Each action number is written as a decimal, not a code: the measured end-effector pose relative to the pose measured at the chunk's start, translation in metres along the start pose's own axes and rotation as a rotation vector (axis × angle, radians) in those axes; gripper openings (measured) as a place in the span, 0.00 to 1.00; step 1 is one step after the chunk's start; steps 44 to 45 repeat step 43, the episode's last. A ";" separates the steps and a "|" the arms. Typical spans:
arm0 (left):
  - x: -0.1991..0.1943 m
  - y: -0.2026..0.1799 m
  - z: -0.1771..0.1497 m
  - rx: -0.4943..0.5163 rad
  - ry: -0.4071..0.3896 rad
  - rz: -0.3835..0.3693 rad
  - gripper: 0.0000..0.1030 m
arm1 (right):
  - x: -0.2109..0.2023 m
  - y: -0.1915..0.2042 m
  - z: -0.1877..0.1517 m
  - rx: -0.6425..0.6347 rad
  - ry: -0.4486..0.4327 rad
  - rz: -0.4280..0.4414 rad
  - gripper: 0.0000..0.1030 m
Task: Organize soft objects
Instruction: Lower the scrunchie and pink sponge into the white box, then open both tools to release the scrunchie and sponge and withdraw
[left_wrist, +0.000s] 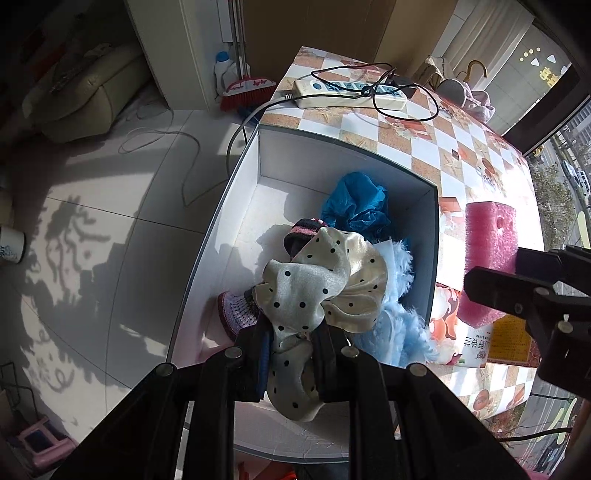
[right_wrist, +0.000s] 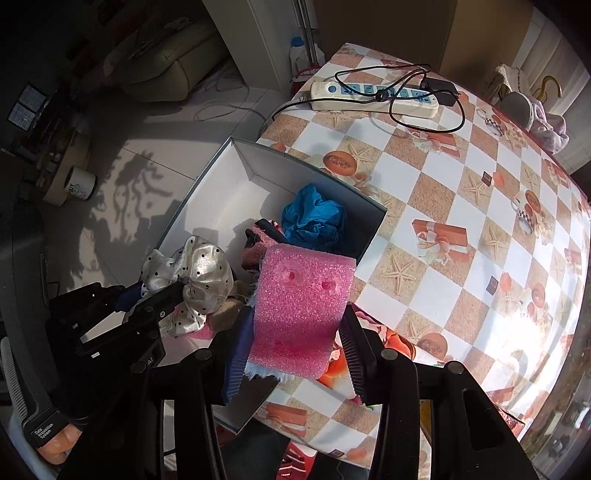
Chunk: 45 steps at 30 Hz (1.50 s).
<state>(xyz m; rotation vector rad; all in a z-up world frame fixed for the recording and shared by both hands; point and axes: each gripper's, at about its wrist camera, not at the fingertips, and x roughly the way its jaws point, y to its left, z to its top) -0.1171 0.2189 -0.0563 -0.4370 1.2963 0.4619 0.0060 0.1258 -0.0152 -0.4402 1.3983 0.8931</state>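
My left gripper (left_wrist: 291, 350) is shut on a cream polka-dot scrunchie (left_wrist: 317, 291), held over the white box (left_wrist: 236, 177) at the table's left edge. The scrunchie (right_wrist: 192, 277) and the left gripper (right_wrist: 162, 299) also show in the right wrist view. My right gripper (right_wrist: 295, 343) is shut on a pink foam sponge (right_wrist: 299, 314), above the box's right wall. The sponge (left_wrist: 487, 258) and right gripper (left_wrist: 517, 291) appear at the right in the left wrist view. Inside the box lie a blue crumpled cloth (left_wrist: 358, 203), a light blue fluffy piece (left_wrist: 399, 314) and knitted pink and dark items (left_wrist: 236, 314).
A checkered tablecloth (right_wrist: 461, 206) covers the table. A white power strip (right_wrist: 373, 96) with black cables lies at its far end. A printed packet (left_wrist: 476, 350) lies on the table near the box. Tiled floor, a mug (right_wrist: 79, 184) and a broom (left_wrist: 247, 88) are to the left.
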 end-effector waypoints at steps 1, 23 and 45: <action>0.000 -0.001 0.001 0.003 -0.001 -0.004 0.20 | 0.001 0.000 0.002 0.001 0.000 -0.001 0.46; -0.003 0.012 0.011 -0.046 -0.022 0.015 0.88 | 0.003 -0.008 0.022 0.051 0.000 -0.056 1.00; -0.015 0.016 -0.001 -0.041 -0.085 -0.007 0.88 | 0.000 -0.006 0.007 0.069 0.007 -0.063 1.00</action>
